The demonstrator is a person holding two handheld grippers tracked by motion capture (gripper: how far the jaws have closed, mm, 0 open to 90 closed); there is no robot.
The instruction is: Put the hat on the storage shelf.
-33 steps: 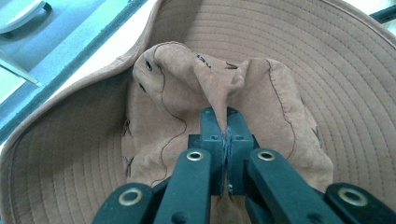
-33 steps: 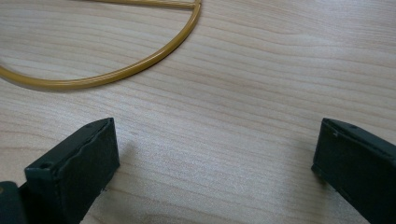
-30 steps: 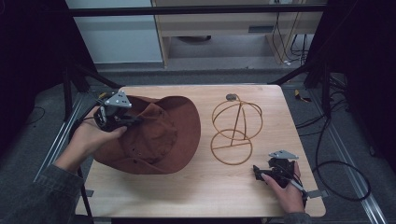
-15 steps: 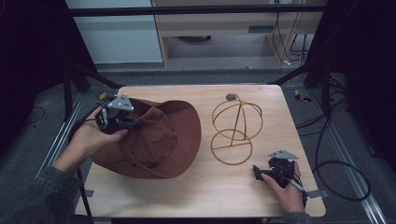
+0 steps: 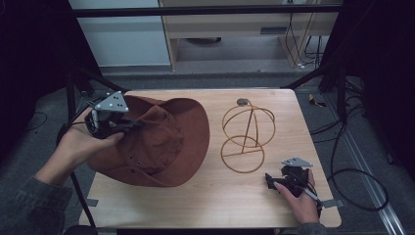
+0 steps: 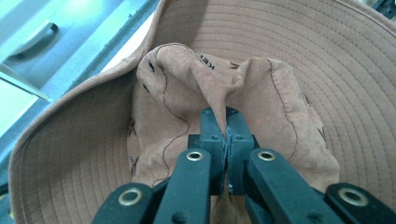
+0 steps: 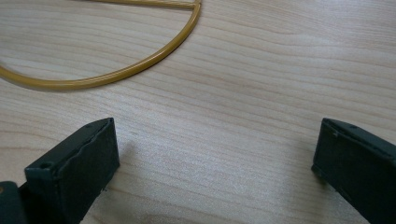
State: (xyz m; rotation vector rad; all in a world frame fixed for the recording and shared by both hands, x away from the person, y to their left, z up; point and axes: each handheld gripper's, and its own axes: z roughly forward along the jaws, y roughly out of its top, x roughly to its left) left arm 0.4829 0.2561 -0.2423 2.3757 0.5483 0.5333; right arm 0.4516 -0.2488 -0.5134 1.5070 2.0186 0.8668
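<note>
On the left side of the wooden table [image 5: 215,196], a big brown hat [image 5: 166,142] is held up by the left gripper [image 5: 128,125]. In the left gripper view, a fold of the hat's soft top [image 6: 219,93] is pinched tight between the two black jaws, which are pressed together on the cloth. The wide brim [image 6: 327,56] is seen all around it. Just beside the hat, a gold wire stand [image 5: 247,134] is set on the table. Near the front right corner, the right gripper [image 5: 272,180] is rested on the wood, close to the stand's round base [image 7: 116,70]. Its jaws are spread wide apart, and nothing is held between them.
</note>
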